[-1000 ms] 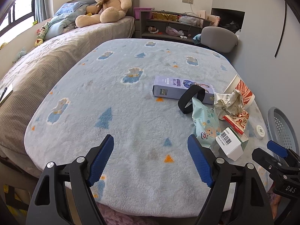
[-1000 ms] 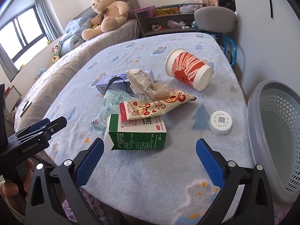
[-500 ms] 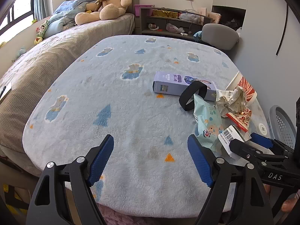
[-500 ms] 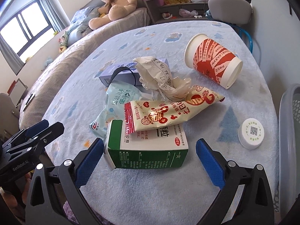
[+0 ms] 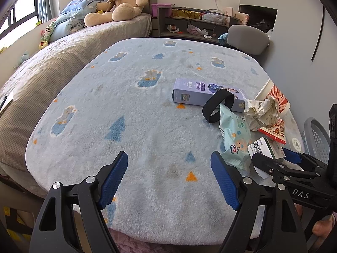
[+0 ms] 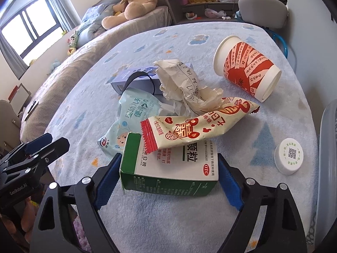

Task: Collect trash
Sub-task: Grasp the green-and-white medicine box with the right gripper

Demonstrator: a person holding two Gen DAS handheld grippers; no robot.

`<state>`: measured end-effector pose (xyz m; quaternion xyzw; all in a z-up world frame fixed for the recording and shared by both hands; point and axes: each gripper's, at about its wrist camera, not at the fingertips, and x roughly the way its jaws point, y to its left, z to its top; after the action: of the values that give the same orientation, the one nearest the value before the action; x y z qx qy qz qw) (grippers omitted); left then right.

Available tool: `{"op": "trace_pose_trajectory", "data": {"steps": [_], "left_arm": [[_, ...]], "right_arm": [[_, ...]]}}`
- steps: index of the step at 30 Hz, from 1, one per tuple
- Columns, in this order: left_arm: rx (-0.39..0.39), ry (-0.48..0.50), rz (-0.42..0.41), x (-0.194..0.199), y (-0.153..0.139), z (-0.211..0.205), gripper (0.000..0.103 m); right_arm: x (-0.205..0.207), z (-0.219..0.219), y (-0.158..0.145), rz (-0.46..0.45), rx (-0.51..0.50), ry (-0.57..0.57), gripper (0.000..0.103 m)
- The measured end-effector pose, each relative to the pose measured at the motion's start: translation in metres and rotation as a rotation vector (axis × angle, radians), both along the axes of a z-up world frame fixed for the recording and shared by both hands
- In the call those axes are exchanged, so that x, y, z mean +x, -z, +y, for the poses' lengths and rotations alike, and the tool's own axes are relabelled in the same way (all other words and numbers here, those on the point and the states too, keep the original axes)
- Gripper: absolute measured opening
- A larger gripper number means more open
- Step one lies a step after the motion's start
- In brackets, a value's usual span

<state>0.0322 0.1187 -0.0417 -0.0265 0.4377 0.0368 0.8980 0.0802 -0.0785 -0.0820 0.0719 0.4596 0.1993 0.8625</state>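
A trash pile lies on the blue blanket-covered table (image 6: 134, 48). A green and white medicine box (image 6: 170, 168) sits between the open jaws of my right gripper (image 6: 166, 184), its ends close to both pads. A red and cream snack wrapper (image 6: 200, 124) lies on the box. Behind are crumpled paper (image 6: 185, 84), a pale blue wipes pack (image 6: 134, 113), a purple box (image 5: 206, 93) with a black band (image 5: 218, 108), a red paper cup (image 6: 246, 69) on its side and a white cap (image 6: 289, 156). My left gripper (image 5: 169, 179) is open and empty over bare blanket.
A grey perforated basket (image 5: 316, 137) stands off the table's right edge, also at the right wrist view's right edge (image 6: 328, 168). A bed with a teddy bear (image 5: 120, 2) lies to the left. A grey chair (image 5: 248, 39) and shelves stand behind the table.
My right gripper has moved forward until the medicine box sits between its jaws. The left gripper has barely moved.
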Motion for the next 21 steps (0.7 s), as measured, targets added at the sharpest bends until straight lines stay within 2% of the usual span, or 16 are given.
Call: {"op": "trace_pose_trajectory", "data": {"steps": [10, 21], "left_arm": [[-0.007, 0.030, 0.004, -0.006, -0.002, -0.011, 0.077], [-0.045, 0.099, 0.037, 0.000, 0.004, -0.039, 0.079]], "right_arm": [[-0.027, -0.008, -0.013, -0.026, -0.012, 0.022, 0.082], [-0.068, -0.056, -0.025, -0.031, 0.024, 0.126, 0.082]]}}
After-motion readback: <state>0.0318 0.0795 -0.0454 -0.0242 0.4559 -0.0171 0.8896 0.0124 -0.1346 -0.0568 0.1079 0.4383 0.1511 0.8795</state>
